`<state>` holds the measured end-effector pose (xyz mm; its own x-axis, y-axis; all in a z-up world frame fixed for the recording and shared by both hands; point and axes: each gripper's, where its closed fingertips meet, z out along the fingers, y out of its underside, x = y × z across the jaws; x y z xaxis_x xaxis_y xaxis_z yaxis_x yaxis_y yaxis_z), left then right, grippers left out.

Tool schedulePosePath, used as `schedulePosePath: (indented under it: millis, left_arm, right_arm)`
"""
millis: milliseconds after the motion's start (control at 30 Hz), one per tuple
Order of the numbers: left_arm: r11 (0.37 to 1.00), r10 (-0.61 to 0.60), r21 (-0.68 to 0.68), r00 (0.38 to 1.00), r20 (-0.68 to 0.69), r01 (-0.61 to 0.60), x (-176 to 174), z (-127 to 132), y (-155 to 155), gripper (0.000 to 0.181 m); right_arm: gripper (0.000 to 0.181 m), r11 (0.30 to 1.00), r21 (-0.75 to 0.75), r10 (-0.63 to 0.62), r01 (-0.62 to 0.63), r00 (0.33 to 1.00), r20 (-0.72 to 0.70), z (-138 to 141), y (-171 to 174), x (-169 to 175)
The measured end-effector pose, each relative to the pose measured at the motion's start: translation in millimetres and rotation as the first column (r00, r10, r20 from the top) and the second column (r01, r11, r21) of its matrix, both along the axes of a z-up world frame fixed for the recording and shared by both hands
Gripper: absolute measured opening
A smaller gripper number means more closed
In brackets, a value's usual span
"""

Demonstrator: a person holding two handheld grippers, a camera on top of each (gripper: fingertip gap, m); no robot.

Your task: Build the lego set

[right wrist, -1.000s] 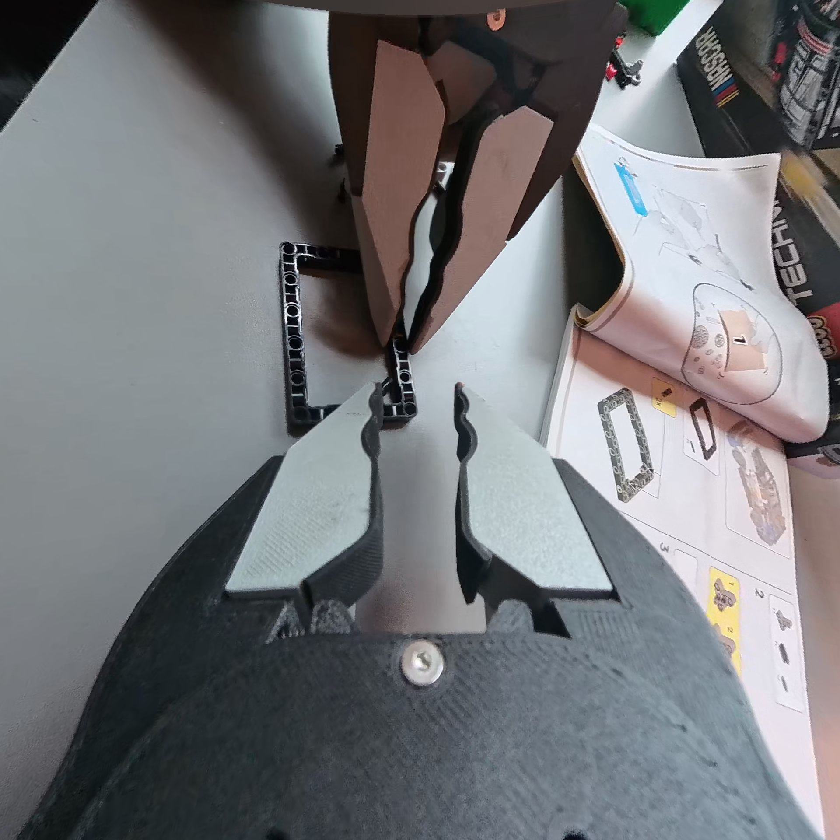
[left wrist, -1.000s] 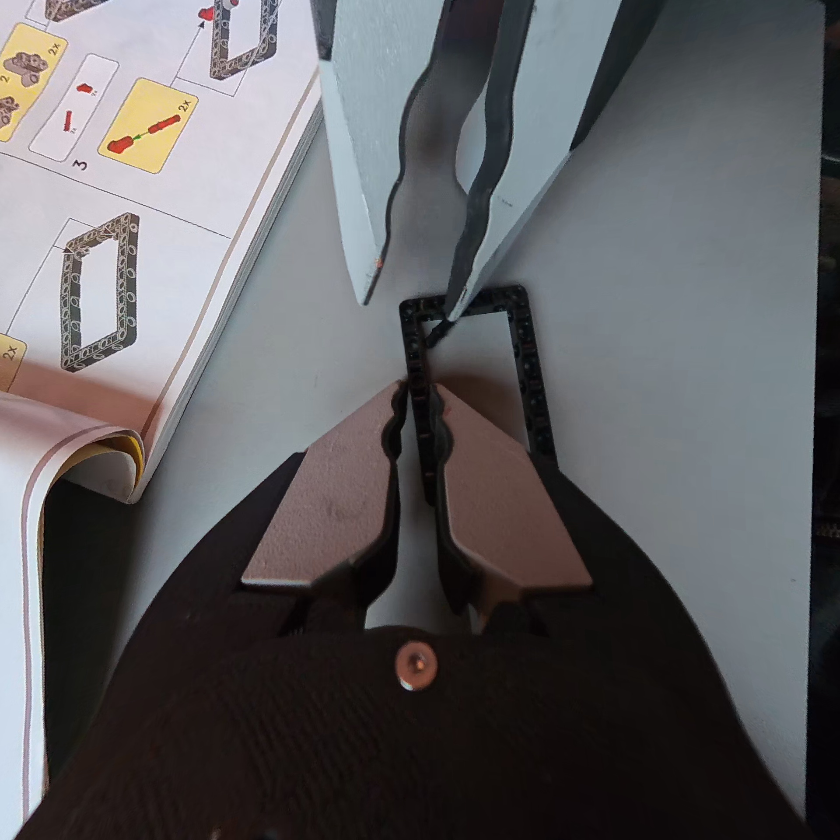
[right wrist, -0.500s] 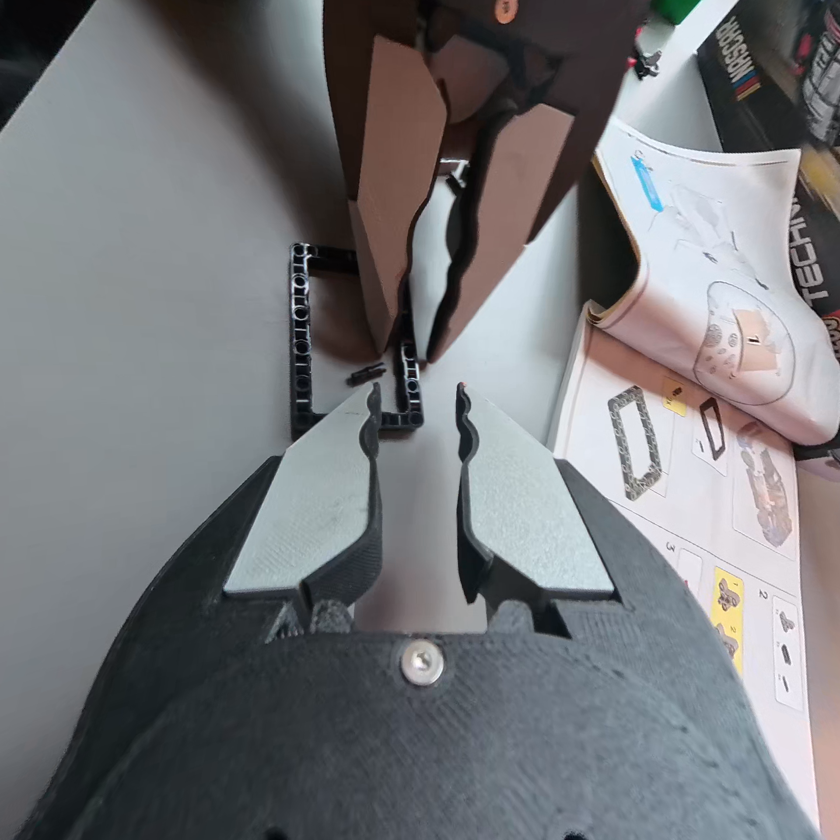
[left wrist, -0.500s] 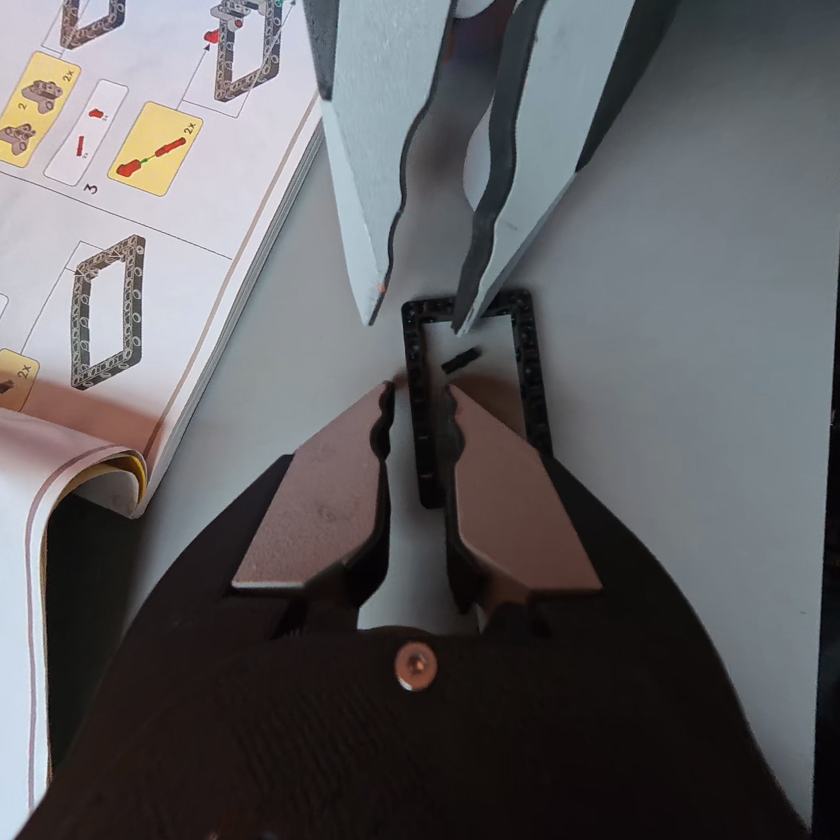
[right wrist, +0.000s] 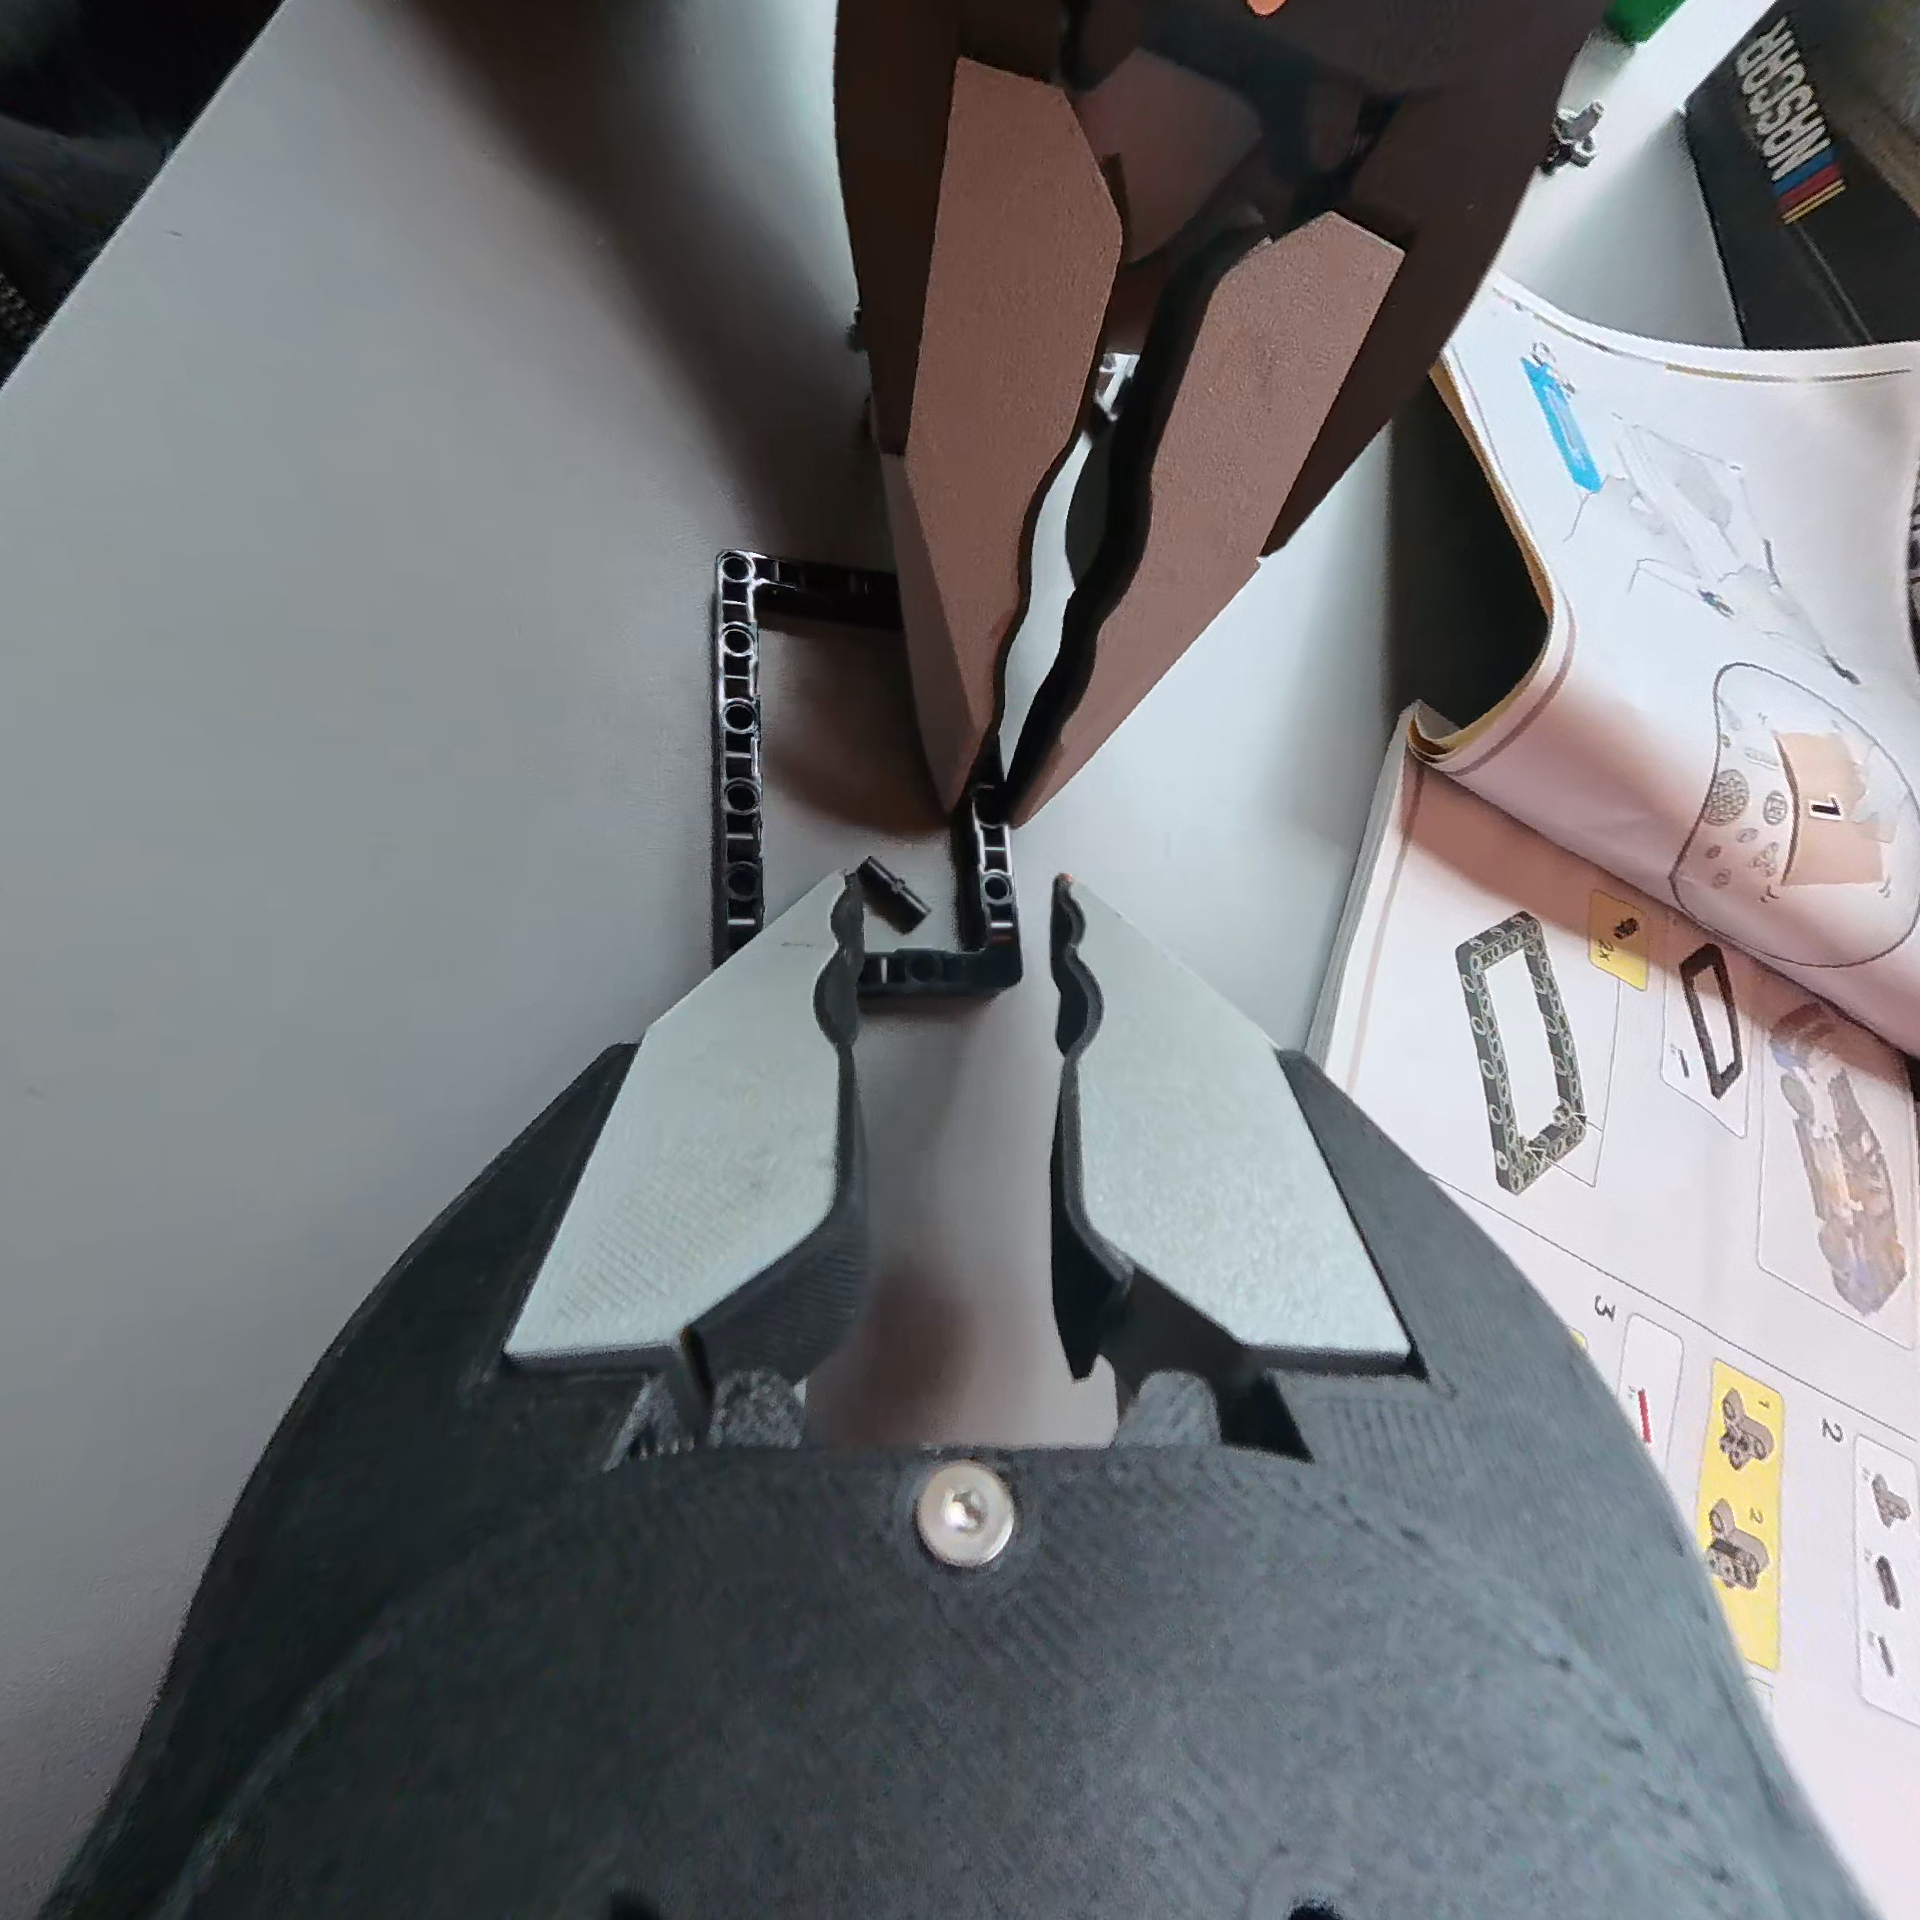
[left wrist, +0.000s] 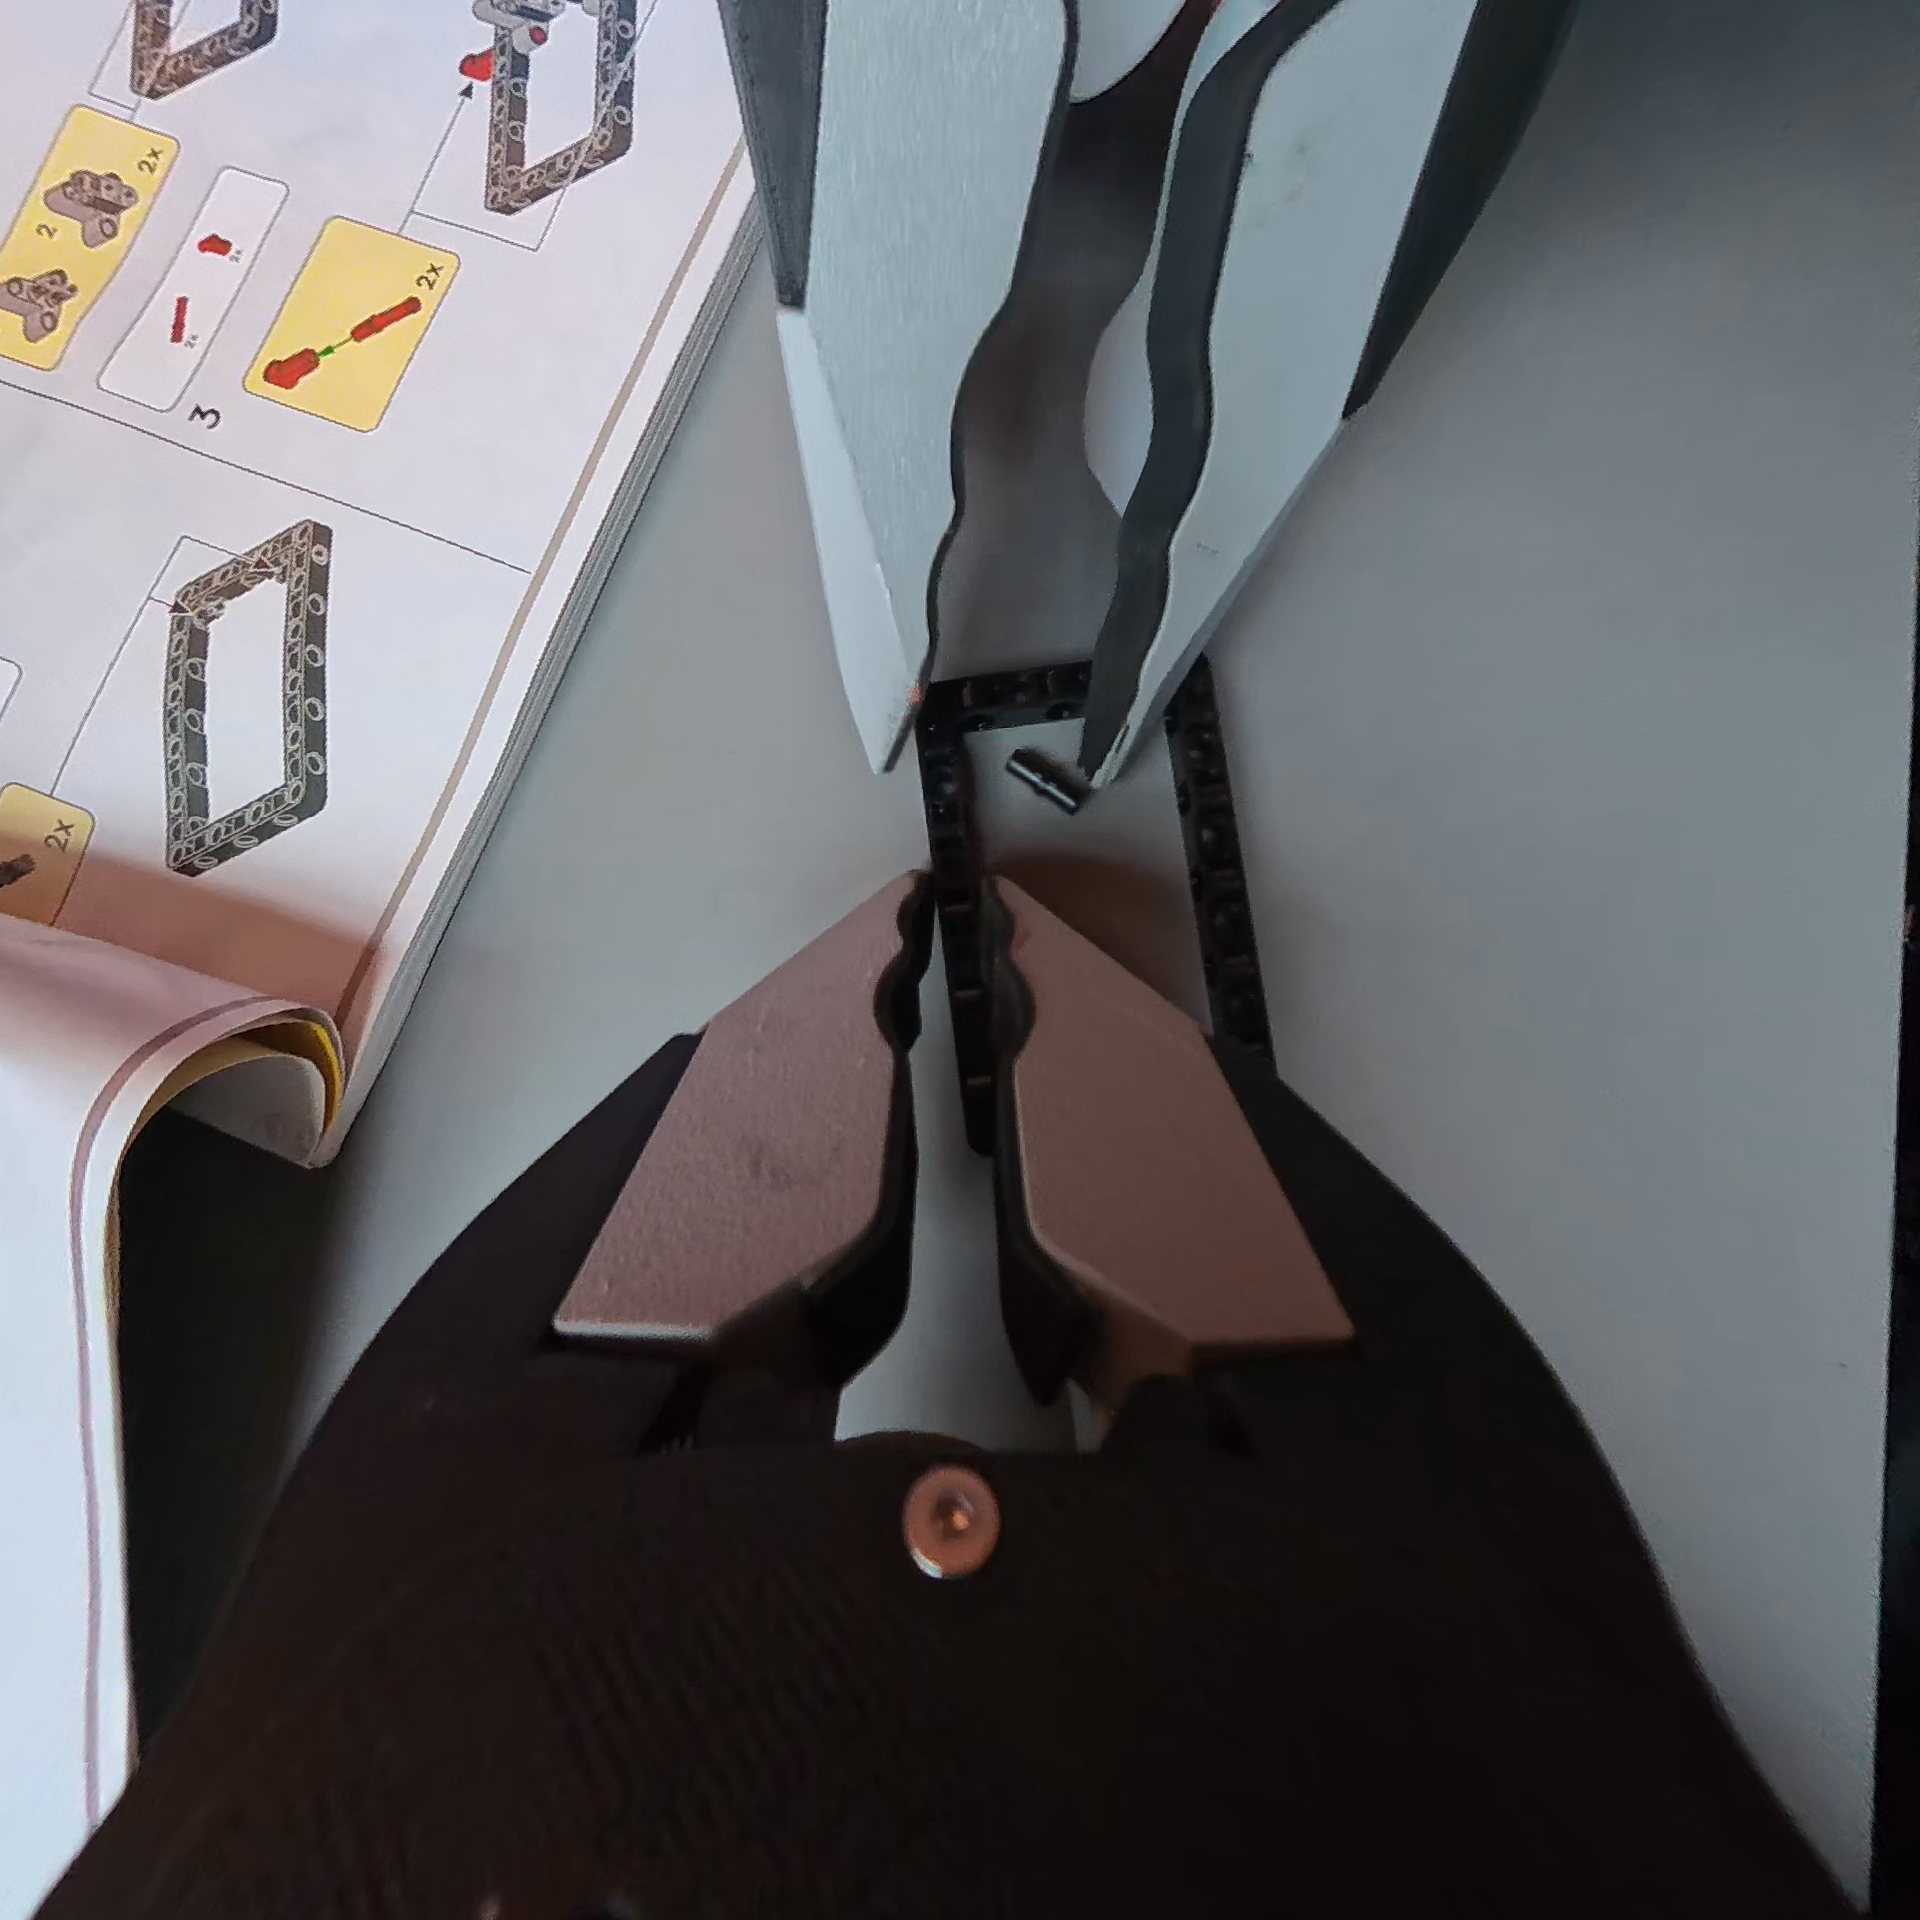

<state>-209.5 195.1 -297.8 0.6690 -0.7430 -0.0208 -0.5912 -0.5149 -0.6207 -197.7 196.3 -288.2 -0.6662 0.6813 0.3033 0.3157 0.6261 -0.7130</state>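
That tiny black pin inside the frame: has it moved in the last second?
Yes. The black pin left the frame's corner beside the right gripper and lies loose inside it.

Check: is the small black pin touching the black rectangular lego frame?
Apart. In the right wrist view the small black pin lies loose inside the black rectangular frame, with grey table visible around it.

Your left tool (left wrist: pixel 961 894) fills the lower half of its frame: a dark brown ribbed shell, two flat copper-pink fingers (left wrist: pixel 769 1122) with wavy black inner edges, one copper screw (left wrist: pixel 951 1530). Your right tool (right wrist: pixel 951 899) has a black ribbed shell, pale grey fingers (right wrist: pixel 717 1164), wavy black pads and a silver screw (right wrist: pixel 963 1523).
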Motion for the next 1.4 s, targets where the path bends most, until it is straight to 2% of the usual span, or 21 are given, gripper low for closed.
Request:
schedulePosePath:
  millis: [233,367,733,933,1100,1167,1267,1333,1400]
  left_arm:
    - [1.0,-0.022,-0.002,1.0,0.019,0.022,-1.8,0.0,-0.3,0.006]
    - [0.998,-0.061,-0.008,0.996,0.059,0.062,4.6,-0.1,-1.4,0.006]
    - [0.996,-0.093,0.0,0.994,0.056,0.093,2.5,-0.2,-1.7,0.006]
    - [0.994,-0.102,0.027,0.995,0.01,0.101,1.2,-0.1,-2.0,0.006]
    - [0.993,-0.105,0.044,0.994,-0.013,0.105,0.8,-0.1,-2.1,0.006]
    - [0.993,-0.106,0.047,0.994,-0.014,0.107,1.2,0.0,-1.5,0.006]
    - [0.994,-0.104,0.045,0.995,-0.007,0.104,1.4,-0.1,-1.3,0.006]
    - [0.993,-0.104,0.053,0.994,-0.023,0.105,1.3,-0.1,-1.2,0.006]
    - [0.993,-0.104,0.06,0.994,-0.037,0.106,1.2,0.0,-1.2,0.006]
  right_arm:
    - [0.052,0.993,-0.091,-0.072,0.08,0.994,0.086,-3.0,1.2,-3.1]
    - [0.054,0.988,-0.106,-0.097,0.108,0.99,0.107,-1.2,2.4,-4.5]
    - [0.057,0.98,-0.145,-0.116,0.137,0.983,0.146,-3.9,-2.6,-9.2]
    - [0.056,0.976,-0.152,-0.132,0.158,0.977,0.17,-6.4,-6.9,-8.5]
    - [0.064,0.956,-0.194,-0.175,0.221,0.957,0.229,-5.6,-3.1,-4.4]
    - [0.069,0.95,-0.196,-0.207,0.245,0.958,0.198,-0.1,1.4,-7.1]
    - [0.061,0.952,-0.17,-0.24,0.253,0.966,0.094,13.0,6.8,-13.7]
    - [0.085,0.957,-0.123,-0.265,0.264,0.964,0.006,20.6,12.3,-19.1]
    - [0.083,0.951,-0.097,-0.299,0.293,0.953,-0.05,25.7,19.2,-22.9]
